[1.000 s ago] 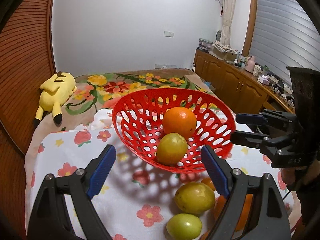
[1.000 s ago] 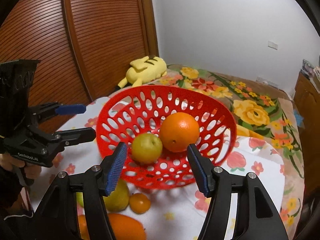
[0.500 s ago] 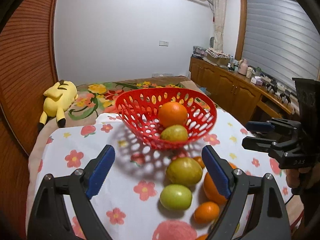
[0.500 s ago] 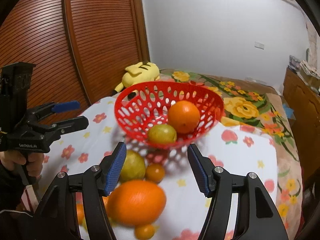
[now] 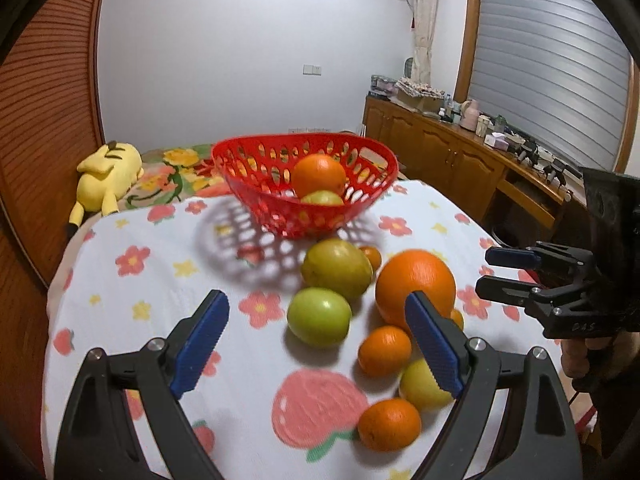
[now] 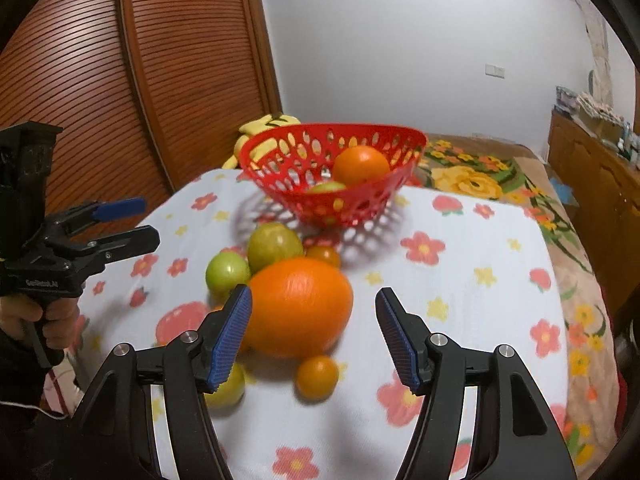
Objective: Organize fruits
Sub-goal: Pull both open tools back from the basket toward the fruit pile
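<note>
A red perforated basket [image 5: 256, 184] [image 6: 384, 196] stands at the table's far side, holding an orange [image 5: 318, 174] [image 6: 360, 165] and a green-yellow fruit [image 5: 322, 198]. Loose fruit lies in front of it: a large orange [image 5: 416, 278] [image 6: 298, 304], a green fruit [image 5: 319, 316] [image 6: 227, 271], a yellow-green fruit [image 5: 336, 268] [image 6: 274, 244] and several small tangerines [image 5: 384, 350] [image 6: 317, 376]. My left gripper [image 5: 316, 340] is open above the cloth near the green fruit. My right gripper [image 6: 314, 336] is open, with the large orange just beyond its left finger. Neither holds anything.
A white cloth with flowers and strawberries [image 5: 160, 280] covers the table. A yellow plush toy [image 5: 108, 172] lies on the bed behind. A wooden slatted door [image 6: 120, 80] stands left, a cluttered wooden sideboard [image 5: 460, 148] right. A hand holds each gripper's handle.
Both grippers have drawn back from the basket toward the near side and sunk slightly. The basket now looks smaller and farther, and the loose fruit has come into view between the fingers.
</note>
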